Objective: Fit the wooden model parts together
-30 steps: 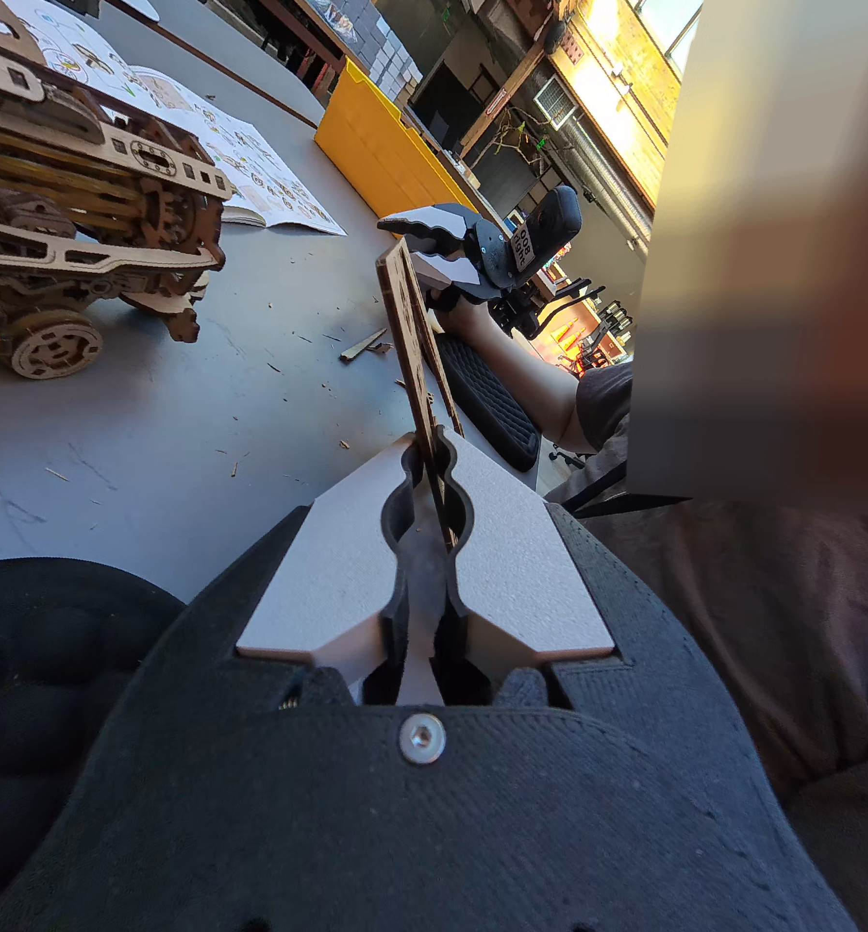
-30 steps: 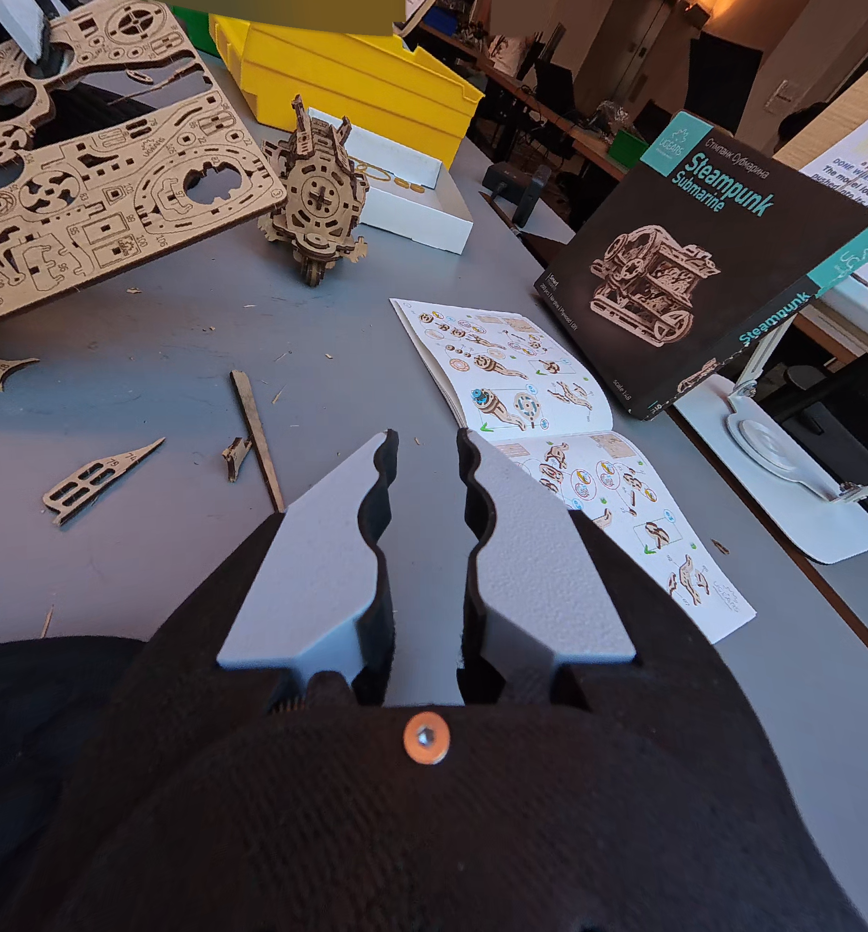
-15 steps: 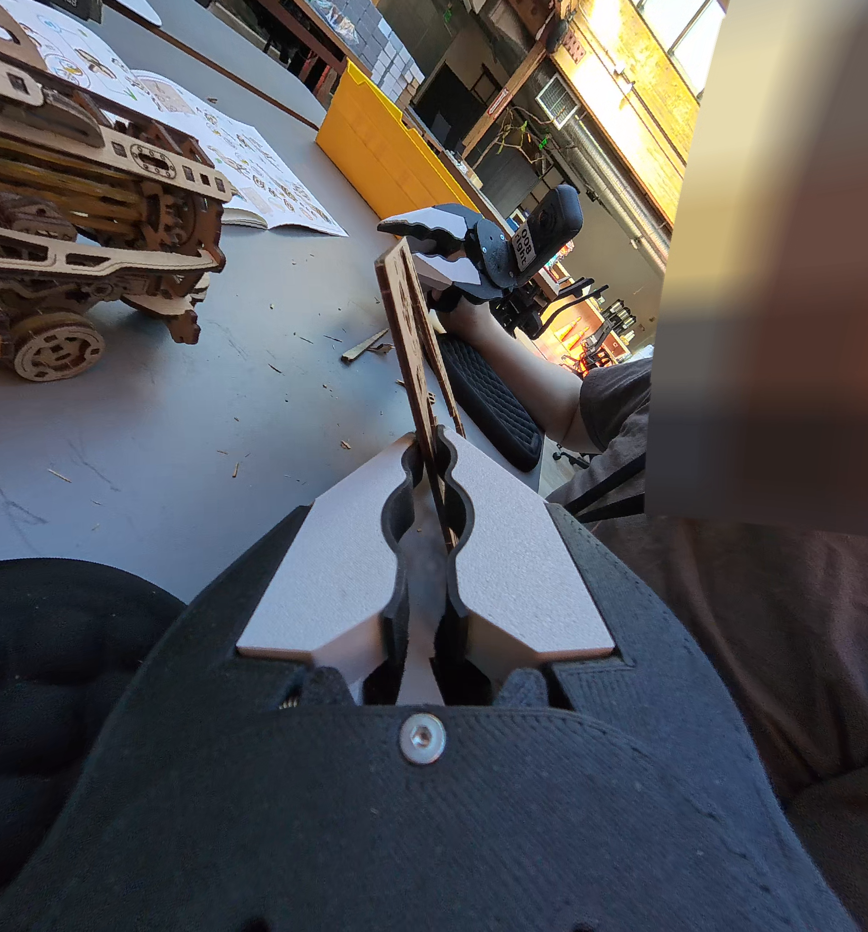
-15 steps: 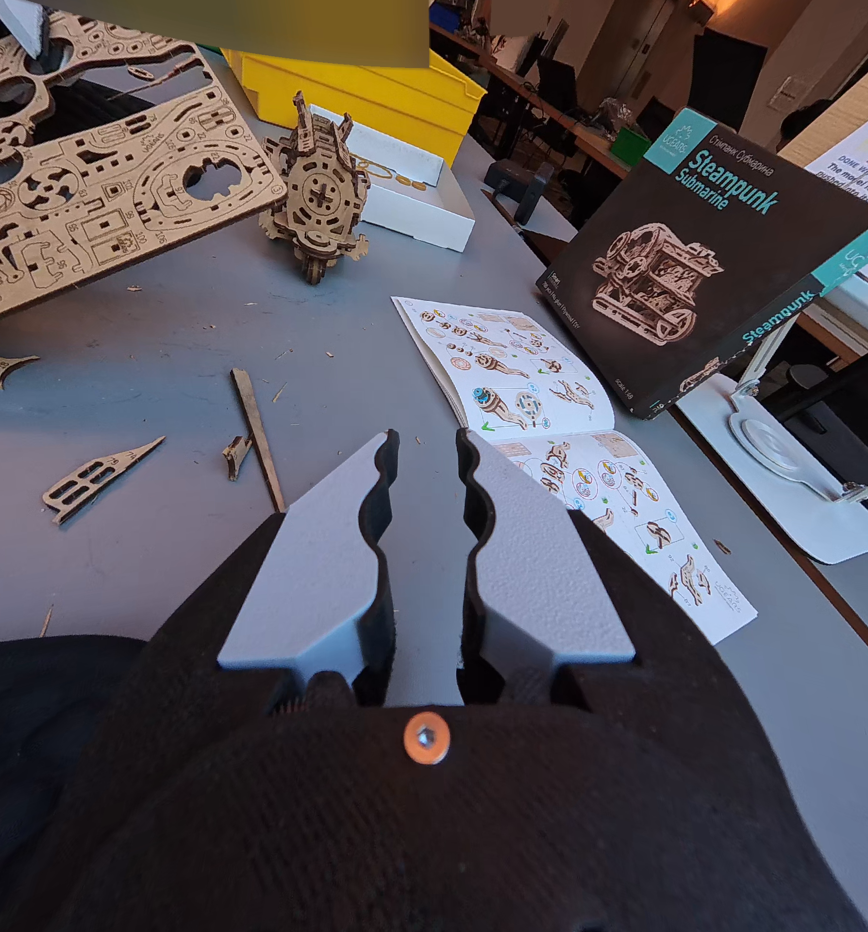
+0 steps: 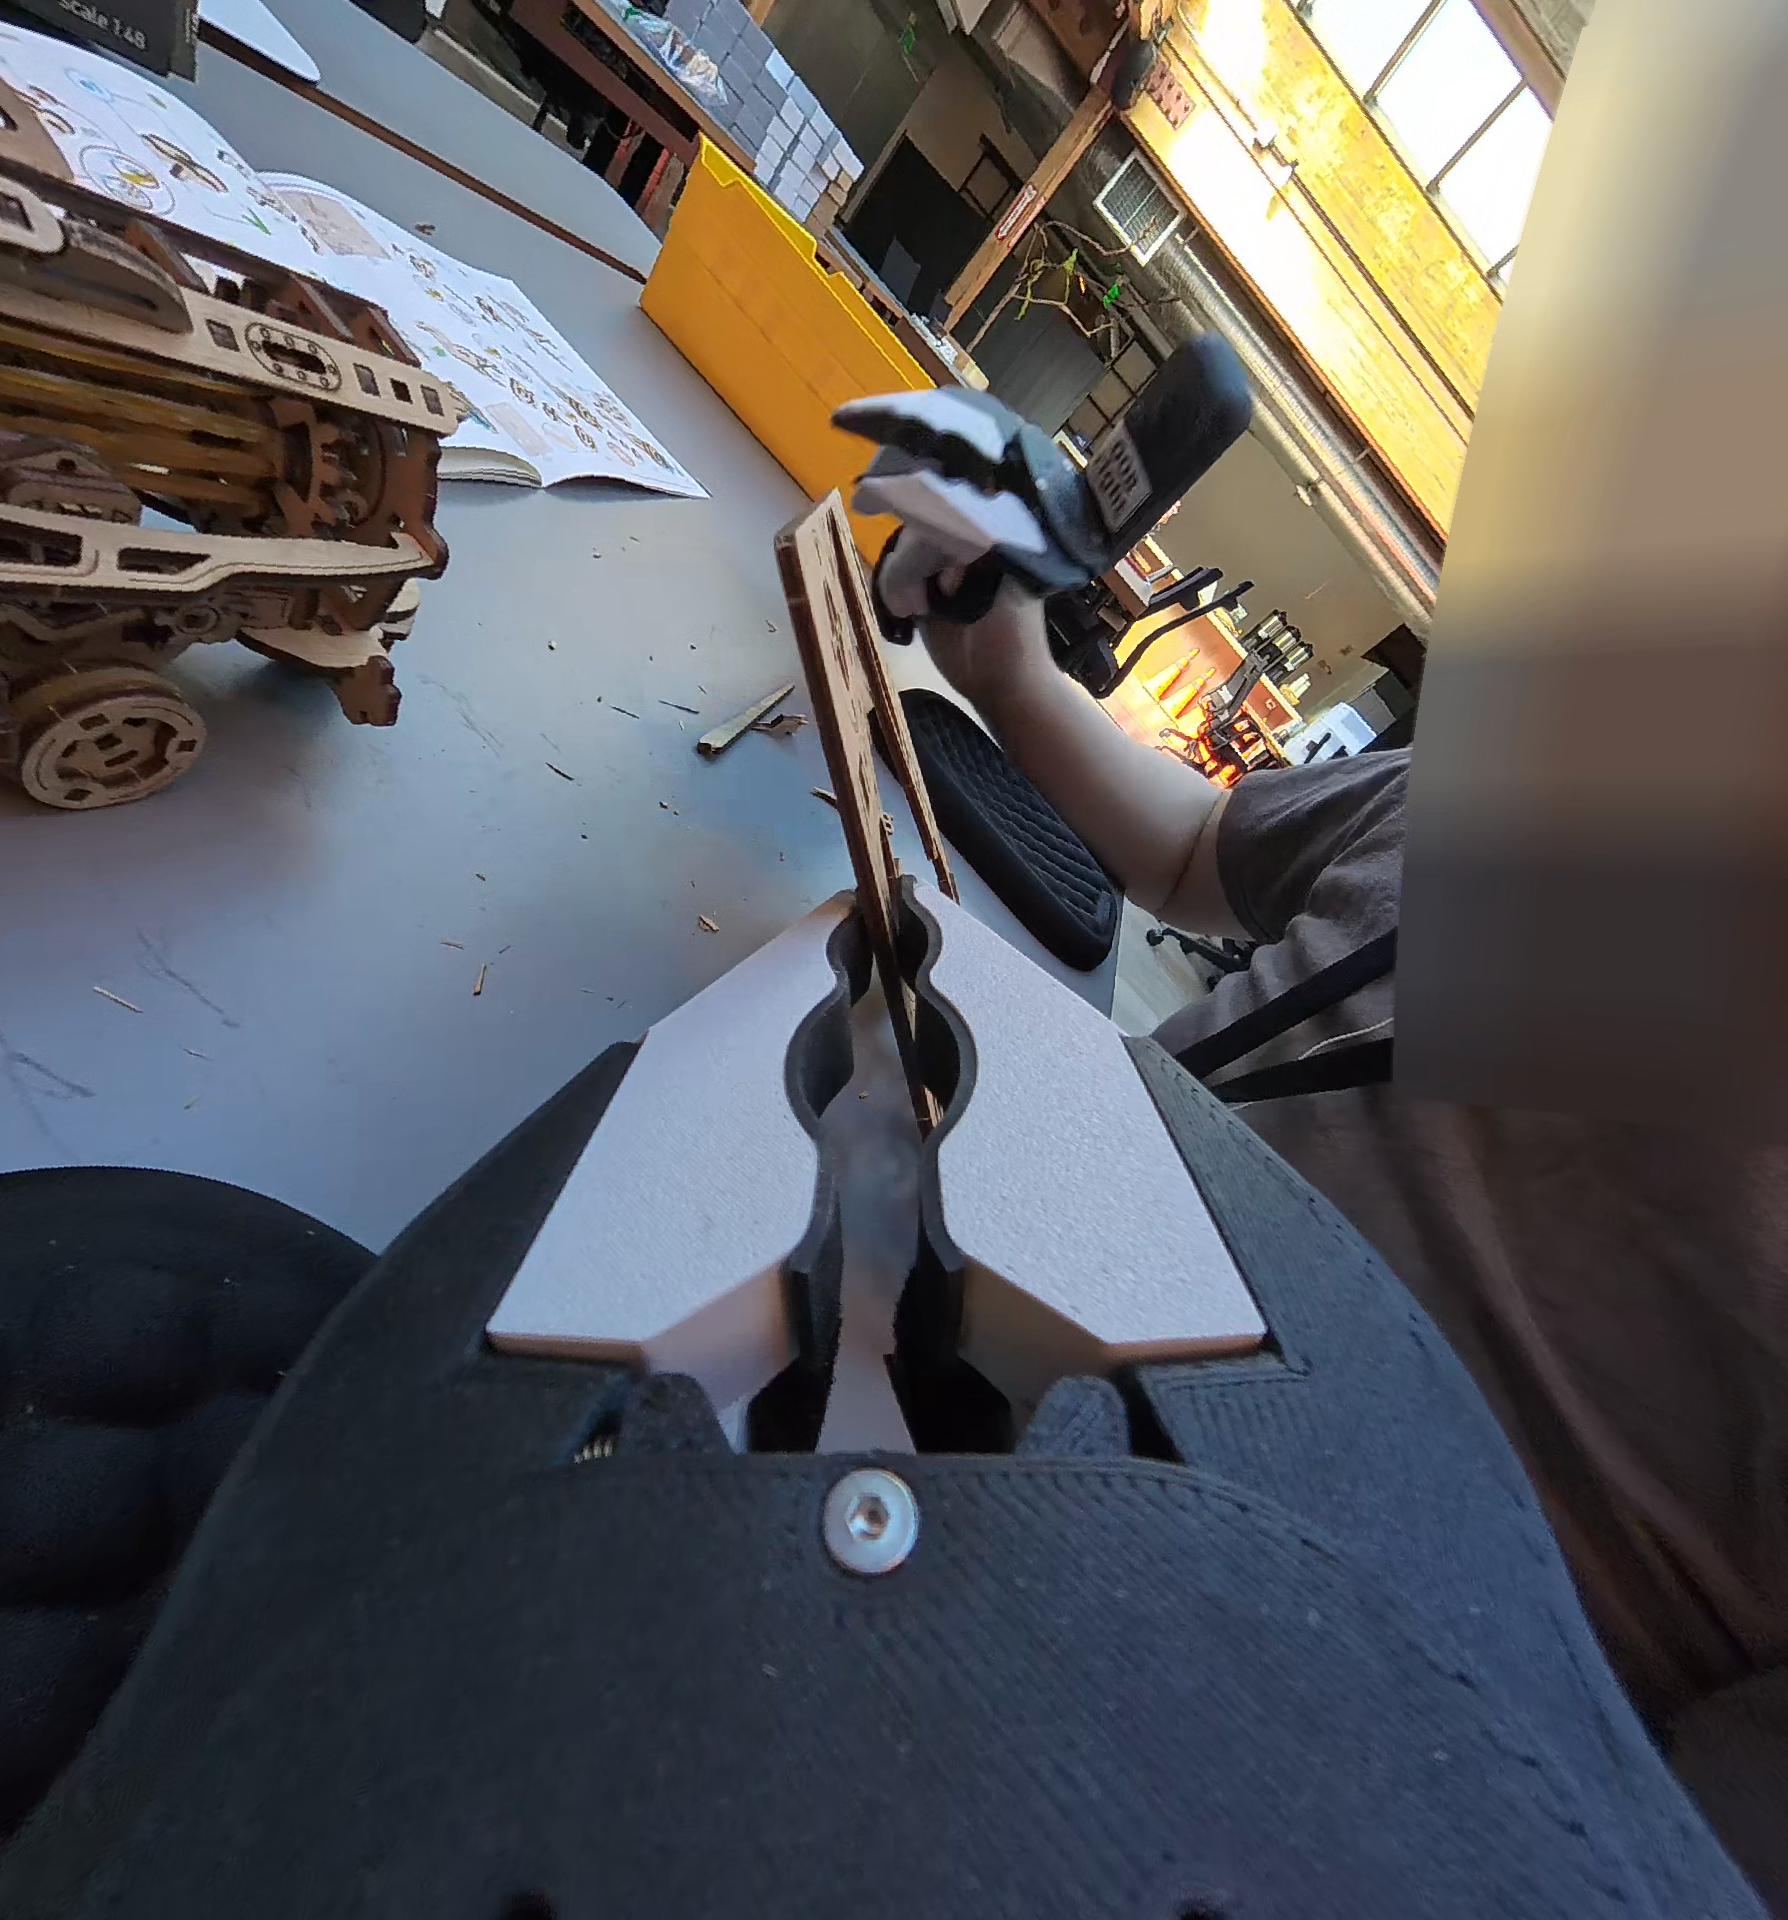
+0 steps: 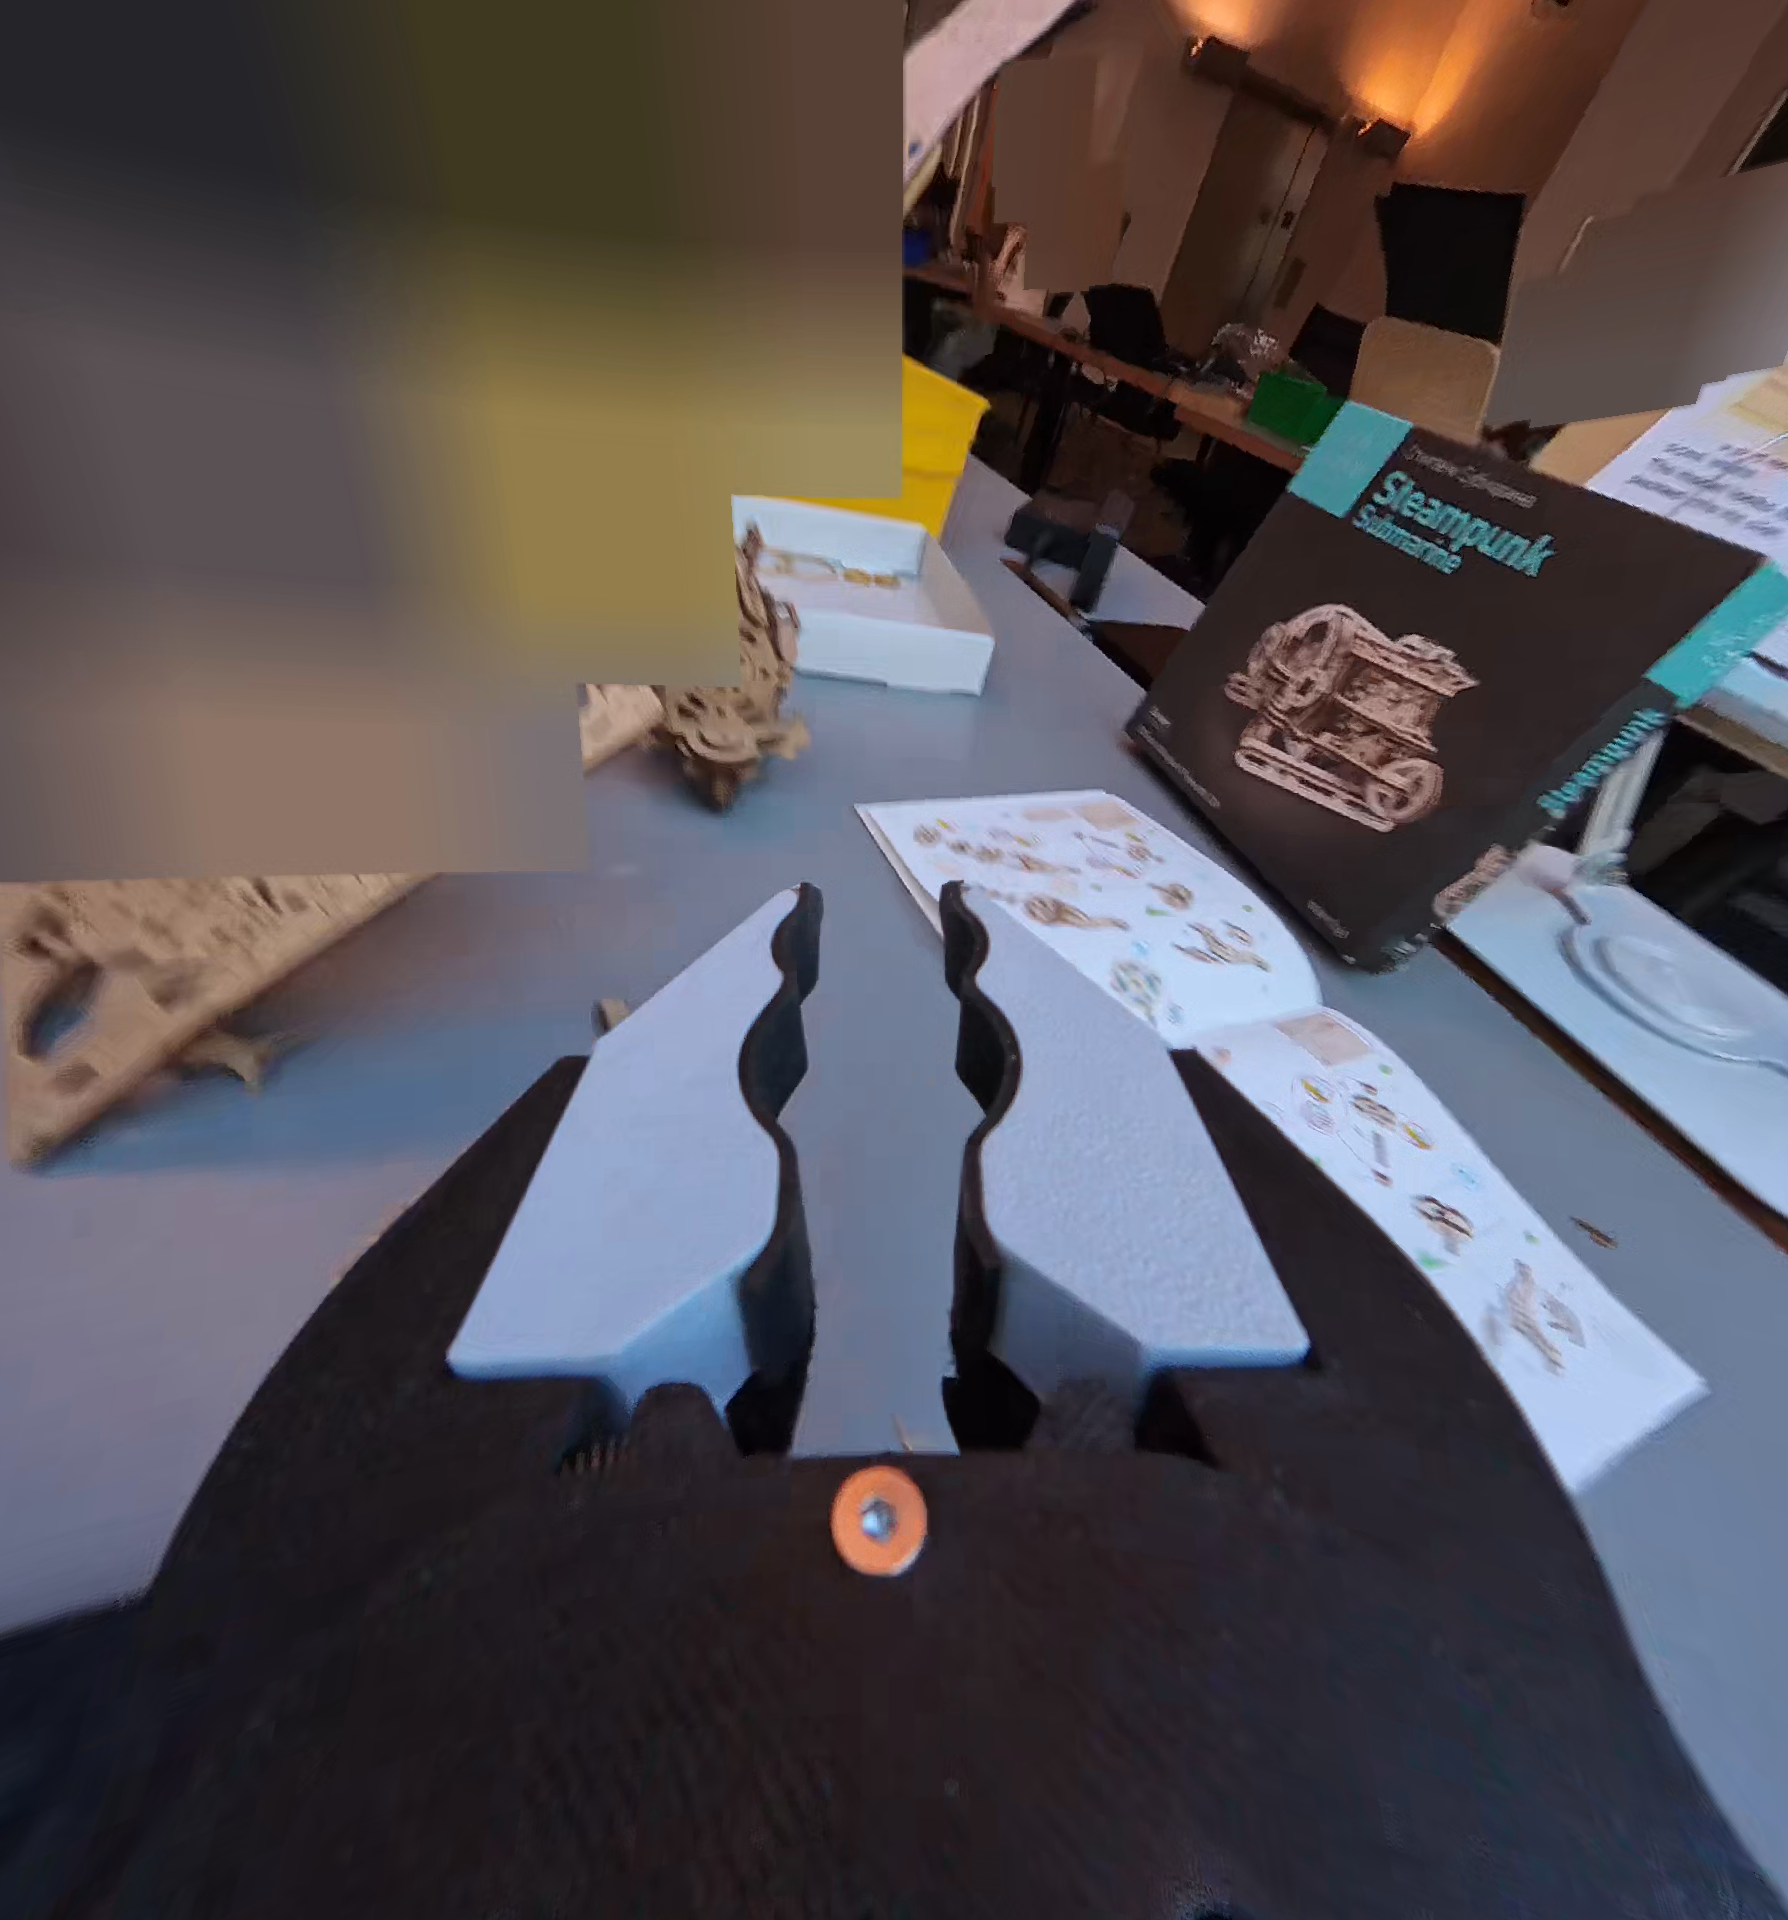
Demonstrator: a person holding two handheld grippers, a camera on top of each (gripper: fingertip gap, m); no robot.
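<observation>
Pinching the wooden sheet [image 5: 840, 665] edge-on, left gripper [image 5: 885, 920] holds it upright, long axis running away from the fingers. Right gripper [image 6: 877, 914], spread and empty, sits just beyond the sheet's far end. Wooden model [image 5: 142, 499] stands left of sheet.

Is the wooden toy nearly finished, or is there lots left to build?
The wheeled wooden model on the table looks mostly built. The left gripper is clamped on a flat wooden parts sheet; the right gripper is open and empty. Parts in that sheet still seem to need fitting.
</observation>
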